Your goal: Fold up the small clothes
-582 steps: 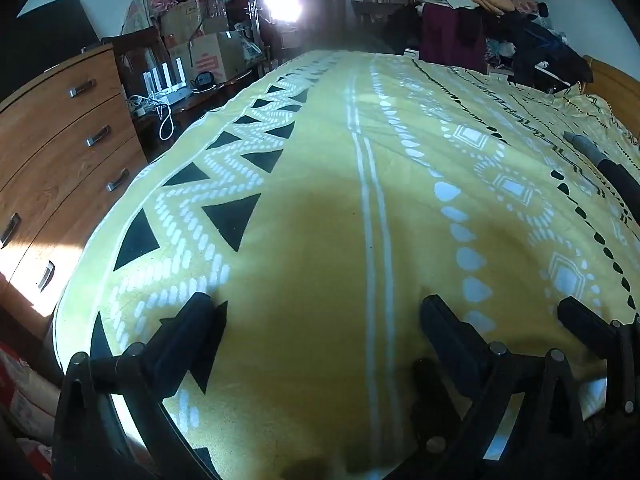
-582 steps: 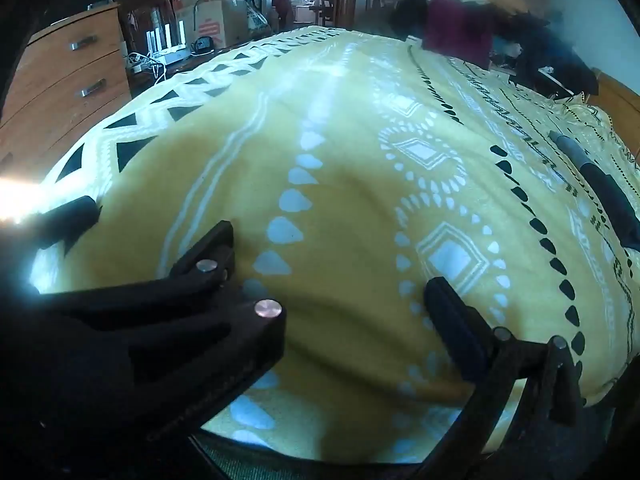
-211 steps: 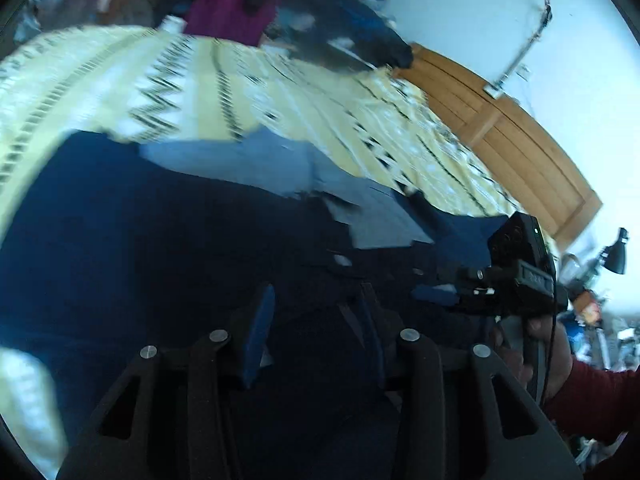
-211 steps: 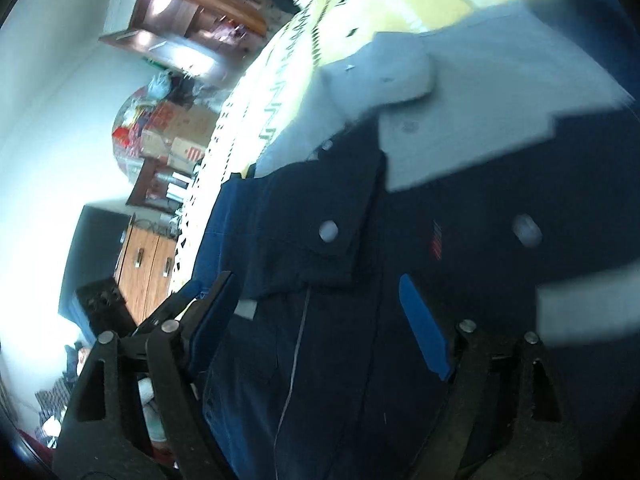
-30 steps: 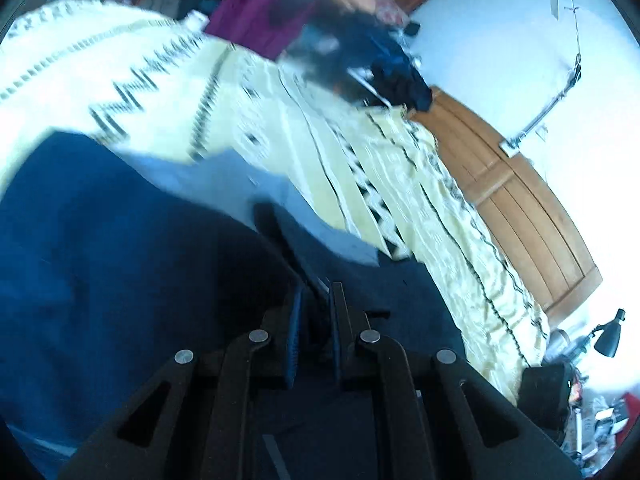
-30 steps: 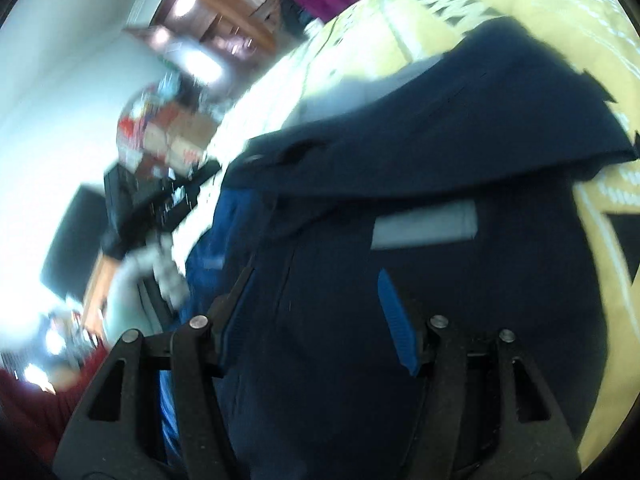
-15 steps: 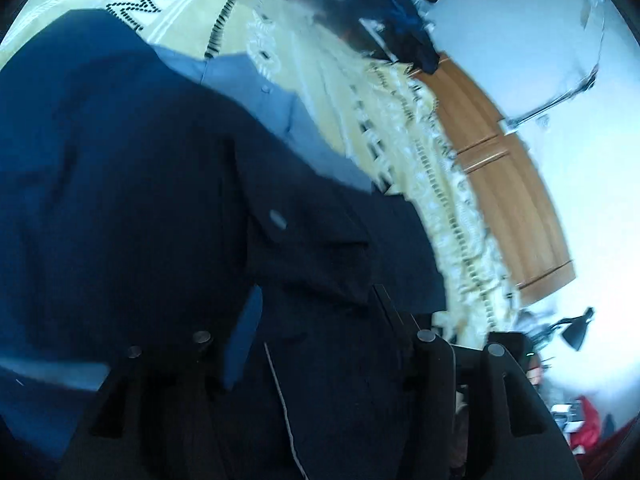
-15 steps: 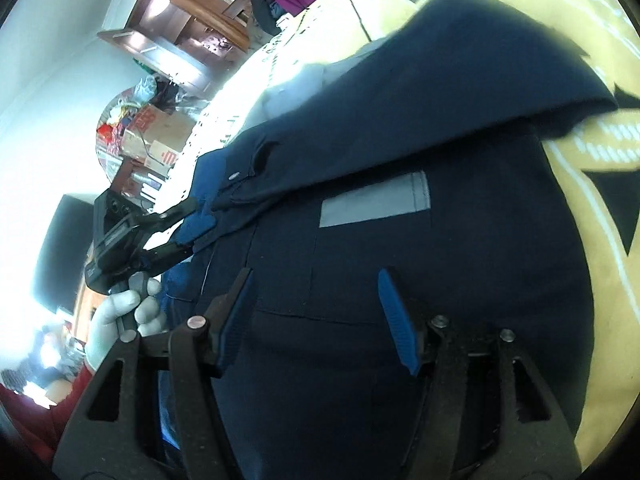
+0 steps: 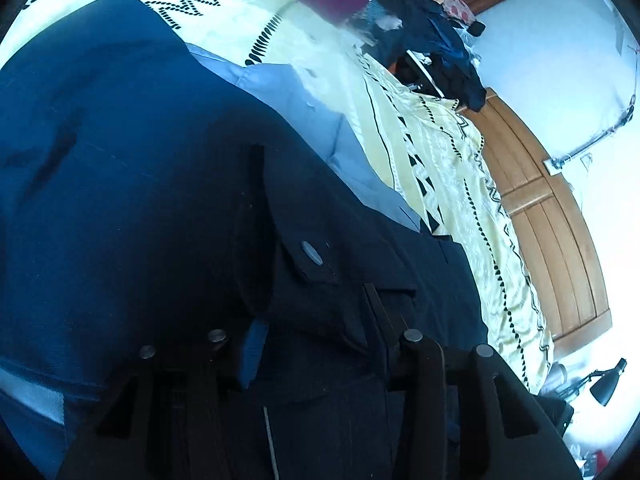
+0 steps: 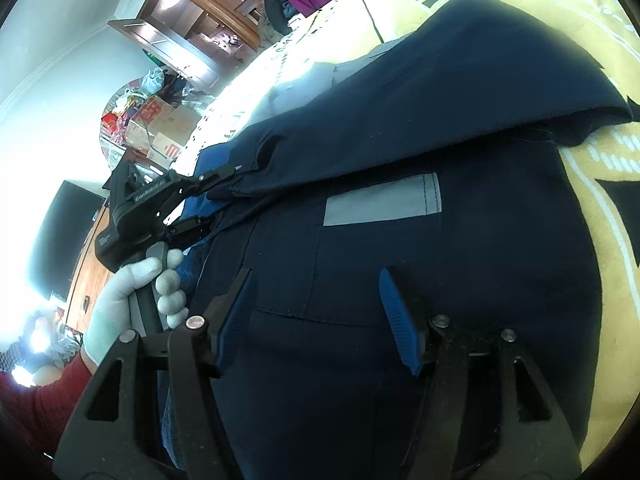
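A dark navy jacket (image 9: pixel 140 184) with a pale blue collar (image 9: pixel 304 120) lies on the yellow patterned bedspread (image 9: pixel 440 152). One side is folded across the jacket's front (image 10: pixel 440 120), above a grey patch (image 10: pixel 384 204). My left gripper (image 9: pixel 318 336) is open low over a buttoned flap (image 9: pixel 312 252). In the right wrist view the left gripper (image 10: pixel 212 202), held by a white-gloved hand (image 10: pixel 120 292), straddles the corner of the folded part with its jaws apart. My right gripper (image 10: pixel 316 316) hangs open over the jacket's lower front, with nothing between its fingers.
A wooden headboard (image 9: pixel 552 216) runs along the bed's right side. Piled clothes (image 9: pixel 440 40) sit at the far end of the bed. A black lamp (image 9: pixel 604 384) stands beyond the bed edge. Cardboard boxes (image 10: pixel 160 120) and a wooden dresser (image 10: pixel 86 280) stand on the other side.
A second ago my left gripper was shut on the jacket's fold; it has since opened and let go. The folded side now rests across the front. The right gripper stays open, barely shifted.
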`<move>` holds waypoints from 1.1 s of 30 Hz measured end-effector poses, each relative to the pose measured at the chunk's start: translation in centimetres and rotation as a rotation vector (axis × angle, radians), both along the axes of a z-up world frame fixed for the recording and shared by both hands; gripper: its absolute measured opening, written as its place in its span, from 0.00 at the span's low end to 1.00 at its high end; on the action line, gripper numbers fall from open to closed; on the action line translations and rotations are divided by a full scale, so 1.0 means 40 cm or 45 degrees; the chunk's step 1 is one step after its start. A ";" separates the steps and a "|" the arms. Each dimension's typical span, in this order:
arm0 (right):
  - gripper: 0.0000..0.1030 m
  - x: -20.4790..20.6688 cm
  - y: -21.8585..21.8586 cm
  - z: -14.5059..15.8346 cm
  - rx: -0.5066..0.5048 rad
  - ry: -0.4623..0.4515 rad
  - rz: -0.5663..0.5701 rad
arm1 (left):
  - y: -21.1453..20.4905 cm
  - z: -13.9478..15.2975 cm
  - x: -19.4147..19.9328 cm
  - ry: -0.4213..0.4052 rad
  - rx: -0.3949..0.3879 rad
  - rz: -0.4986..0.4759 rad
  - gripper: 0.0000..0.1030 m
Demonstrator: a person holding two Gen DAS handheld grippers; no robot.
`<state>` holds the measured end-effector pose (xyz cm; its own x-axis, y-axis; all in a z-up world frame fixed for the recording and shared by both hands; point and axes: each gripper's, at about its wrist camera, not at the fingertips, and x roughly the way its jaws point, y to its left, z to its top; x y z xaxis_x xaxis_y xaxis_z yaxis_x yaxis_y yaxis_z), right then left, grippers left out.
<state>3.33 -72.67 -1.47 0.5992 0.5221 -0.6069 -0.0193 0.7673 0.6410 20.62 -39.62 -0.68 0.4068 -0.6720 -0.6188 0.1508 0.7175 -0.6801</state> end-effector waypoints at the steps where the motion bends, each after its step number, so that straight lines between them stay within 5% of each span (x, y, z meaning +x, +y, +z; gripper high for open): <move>1: 0.61 0.003 0.000 -0.002 0.000 -0.003 0.005 | -0.002 0.002 0.005 -0.008 0.001 0.013 0.45; 6: 0.60 0.003 0.001 -0.004 0.003 -0.009 0.005 | -0.005 0.002 0.031 -0.023 0.020 0.058 0.40; 8: 0.57 -0.002 0.001 -0.002 -0.014 -0.006 -0.005 | -0.004 -0.002 0.040 -0.014 0.024 0.043 0.12; 13: 0.57 -0.010 -0.003 -0.001 0.007 -0.012 -0.009 | 0.006 0.112 0.037 -0.207 0.007 -0.029 0.11; 17: 0.57 -0.015 -0.003 -0.003 0.002 -0.017 -0.005 | 0.088 0.195 0.054 -0.343 0.035 0.032 0.11; 25: 0.57 -0.014 -0.002 0.014 -0.007 0.006 0.003 | 0.200 0.073 0.107 -0.192 0.125 0.082 0.10; 33: 0.59 -0.011 -0.028 0.079 0.035 -0.019 0.014 | 0.239 0.078 0.088 -0.269 0.136 0.134 0.11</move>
<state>2.87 -73.81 1.71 0.6021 0.5448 -0.5836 -0.0371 0.7493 0.6612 24.13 -30.06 2.45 0.5988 -0.5546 -0.5778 0.2018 0.8026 -0.5613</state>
